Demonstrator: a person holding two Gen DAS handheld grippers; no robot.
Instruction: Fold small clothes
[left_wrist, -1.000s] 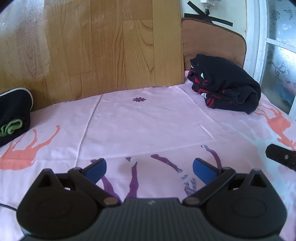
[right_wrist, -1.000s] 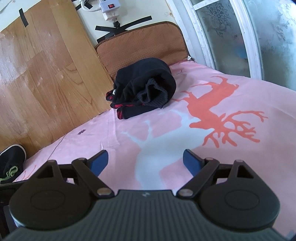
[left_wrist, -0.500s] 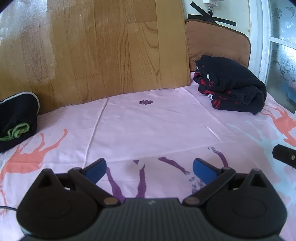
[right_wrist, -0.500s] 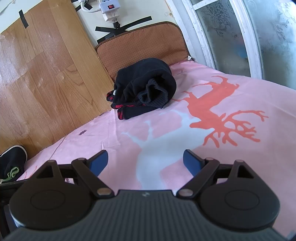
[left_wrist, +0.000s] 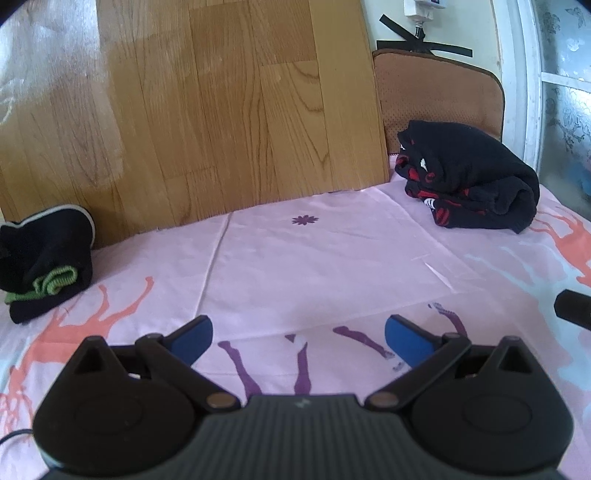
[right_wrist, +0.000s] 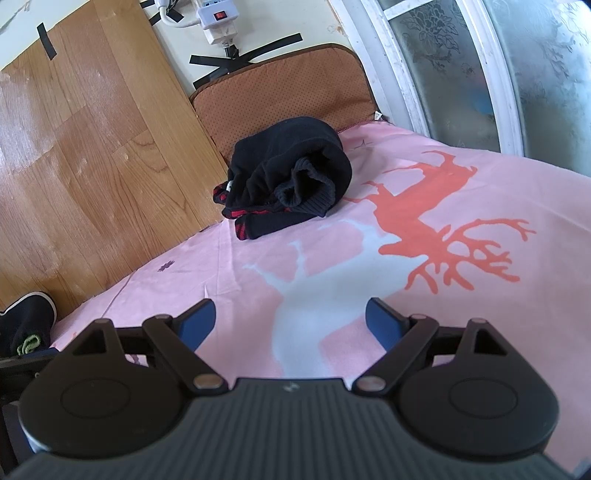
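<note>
A crumpled black garment with red trim (left_wrist: 469, 184) (right_wrist: 291, 177) lies at the back right of the pink sheet (left_wrist: 314, 258) (right_wrist: 461, 314), against a brown cushion. A folded black piece with a green cuff (left_wrist: 44, 258) (right_wrist: 27, 325) sits at the far left. My left gripper (left_wrist: 297, 338) hovers open over the sheet's purple print, with nothing between its blue pads. My right gripper (right_wrist: 290, 325) is open too, over the pale deer print, well short of the black garment. A black part of the right gripper (left_wrist: 574, 308) shows at the left wrist view's right edge.
A wooden board (left_wrist: 184, 110) (right_wrist: 81, 166) leans upright along the back of the sheet. The brown cushion (left_wrist: 439, 92) (right_wrist: 280, 88) stands beside it, under a taped power strip (right_wrist: 218, 18). A frosted window with a white frame (right_wrist: 480, 66) borders the right side.
The left wrist view has tilted a little, so the board and both garments sit lower in the frame. The right wrist view is unchanged. Both grippers stay open.
</note>
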